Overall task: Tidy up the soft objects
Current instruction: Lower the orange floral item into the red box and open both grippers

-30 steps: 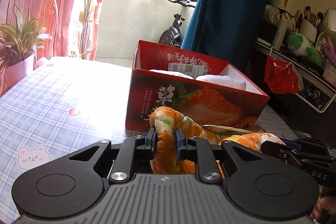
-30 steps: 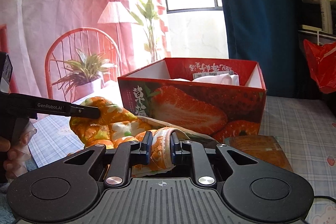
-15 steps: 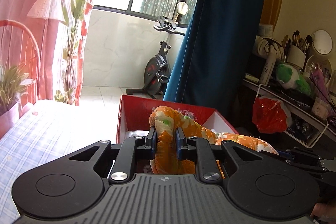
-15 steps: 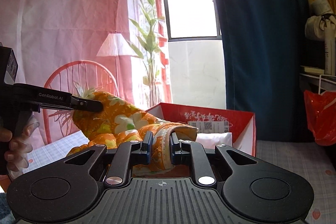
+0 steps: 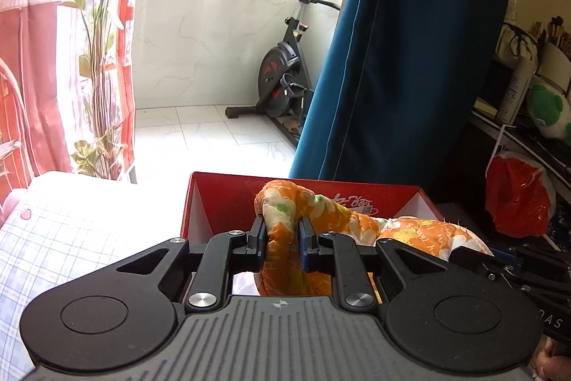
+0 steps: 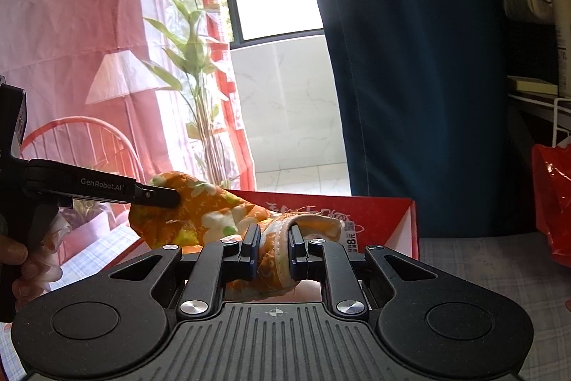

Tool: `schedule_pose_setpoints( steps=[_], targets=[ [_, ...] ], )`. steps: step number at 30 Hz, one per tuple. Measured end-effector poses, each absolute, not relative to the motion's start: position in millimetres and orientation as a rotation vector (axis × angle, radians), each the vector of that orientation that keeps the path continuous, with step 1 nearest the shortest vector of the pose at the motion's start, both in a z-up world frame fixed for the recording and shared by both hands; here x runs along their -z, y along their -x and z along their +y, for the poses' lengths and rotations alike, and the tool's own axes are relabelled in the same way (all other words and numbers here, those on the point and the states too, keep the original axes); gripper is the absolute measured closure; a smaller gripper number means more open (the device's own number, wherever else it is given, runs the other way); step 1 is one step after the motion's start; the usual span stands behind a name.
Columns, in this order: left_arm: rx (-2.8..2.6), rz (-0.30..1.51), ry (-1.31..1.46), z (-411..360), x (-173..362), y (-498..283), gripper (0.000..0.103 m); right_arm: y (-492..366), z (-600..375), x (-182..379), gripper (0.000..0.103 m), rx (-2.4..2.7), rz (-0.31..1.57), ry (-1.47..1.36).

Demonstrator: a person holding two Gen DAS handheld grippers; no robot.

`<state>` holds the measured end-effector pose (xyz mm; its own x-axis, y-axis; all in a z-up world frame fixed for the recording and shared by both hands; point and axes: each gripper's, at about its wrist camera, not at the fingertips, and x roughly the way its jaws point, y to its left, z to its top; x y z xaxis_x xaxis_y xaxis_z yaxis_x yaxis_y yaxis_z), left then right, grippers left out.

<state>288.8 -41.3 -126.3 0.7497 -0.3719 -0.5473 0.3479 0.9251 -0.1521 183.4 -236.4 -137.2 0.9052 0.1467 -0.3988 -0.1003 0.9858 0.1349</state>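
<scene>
An orange floral cloth [image 5: 285,213] hangs between both grippers over the open red strawberry box [image 5: 221,199]. My left gripper [image 5: 282,234] is shut on one end of the cloth. My right gripper [image 6: 273,245] is shut on the other end, on its white-trimmed edge [image 6: 282,238]. In the right wrist view the cloth [image 6: 200,216] stretches left to the left gripper's finger [image 6: 153,197], above the box [image 6: 385,220]. The right gripper shows at the lower right edge of the left wrist view [image 5: 506,270]. The box's contents are mostly hidden.
The box stands on a blue checked tablecloth [image 5: 64,238]. A red plastic bag [image 5: 517,195] hangs at the right by a cluttered shelf [image 5: 528,116]. A blue curtain [image 5: 403,59] hangs behind the box. A potted plant [image 6: 85,224] stands at the left.
Both grippers have lifted the cloth from in front of the box to above its opening and moved forward. Both stayed shut on it.
</scene>
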Motion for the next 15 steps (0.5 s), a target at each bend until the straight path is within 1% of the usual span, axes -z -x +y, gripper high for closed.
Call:
schedule_pose_setpoints(
  steps=[6, 9, 10, 12, 13, 14, 15],
  targets=[
    [0.384, 0.658, 0.011, -52, 143, -321, 0.083, -224, -249, 150, 0.089, -0.061, 0.52, -0.126],
    [0.381, 0.678, 0.01, -55, 148, -333, 0.08, -240, -256, 157, 0.089, -0.028, 0.557, -0.16],
    [0.376, 0.683, 0.006, -56, 150, -335, 0.078, -246, -257, 159, 0.089, -0.02, 0.569, -0.166],
    [0.363, 0.694, -0.004, -57, 154, -339, 0.07, -255, -257, 163, 0.089, -0.01, 0.591, -0.168],
    [0.356, 0.706, -0.006, -58, 155, -340, 0.063, -257, -256, 164, 0.089, -0.008, 0.603, -0.168],
    [0.353, 0.718, -0.003, -57, 155, -339, 0.058, -262, -254, 166, 0.089, -0.003, 0.621, -0.164],
    [0.354, 0.724, 0.002, -55, 155, -340, 0.057, -265, -253, 167, 0.089, 0.002, 0.633, -0.155]
  ],
)
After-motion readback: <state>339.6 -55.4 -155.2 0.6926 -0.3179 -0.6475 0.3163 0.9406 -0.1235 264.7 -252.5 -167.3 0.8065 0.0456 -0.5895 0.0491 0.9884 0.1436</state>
